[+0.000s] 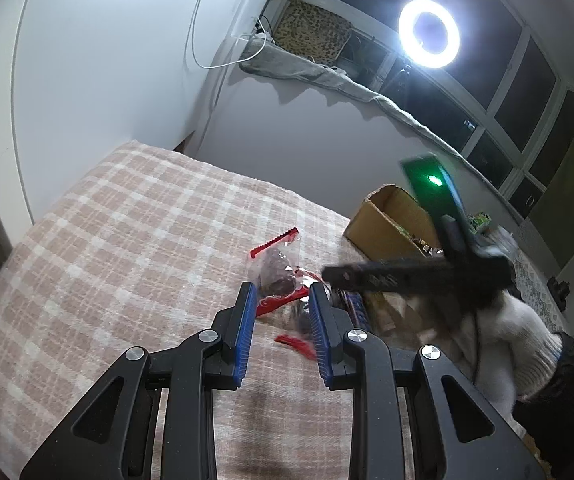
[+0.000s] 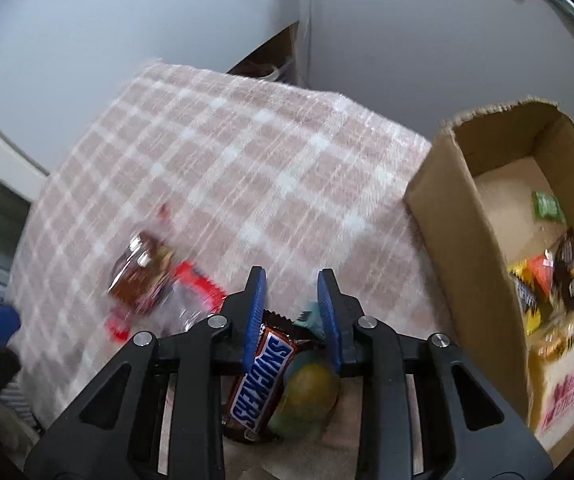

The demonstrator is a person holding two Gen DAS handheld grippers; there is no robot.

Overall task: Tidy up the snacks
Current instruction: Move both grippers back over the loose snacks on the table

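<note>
1. Pink-and-white checked blanket [image 1: 127, 232] covers the work surface, with pale walls behind it and a lit ring light [image 1: 429, 33] in front of a dark window.
2. At the blanket's far right edge stands an open cardboard box [image 2: 459, 240]; inside lie several wrapped snacks, among them a small green packet [image 2: 547, 206] and a pale bag with pink print [image 2: 563, 376].
3. The left gripper [image 1: 281, 300] hangs above the blanket with its blue-padded fingers parted and nothing between them.
4. Just beyond its tips lies a clear snack bag with red edges [image 1: 277, 266], dark pieces showing inside.
5. The right gripper [image 2: 292, 292] is also spread wide, grasping nothing.
6. Below it on the blanket lie a Snickers bar [image 2: 261, 384] and, touching its right side, a yellow-green packet [image 2: 309, 396]; whether the pads touch either one cannot be told.
7. In the left wrist view, a white-gloved hand [image 1: 503, 340] holds the right gripper, which appears blurred between the bag and the box.
</note>
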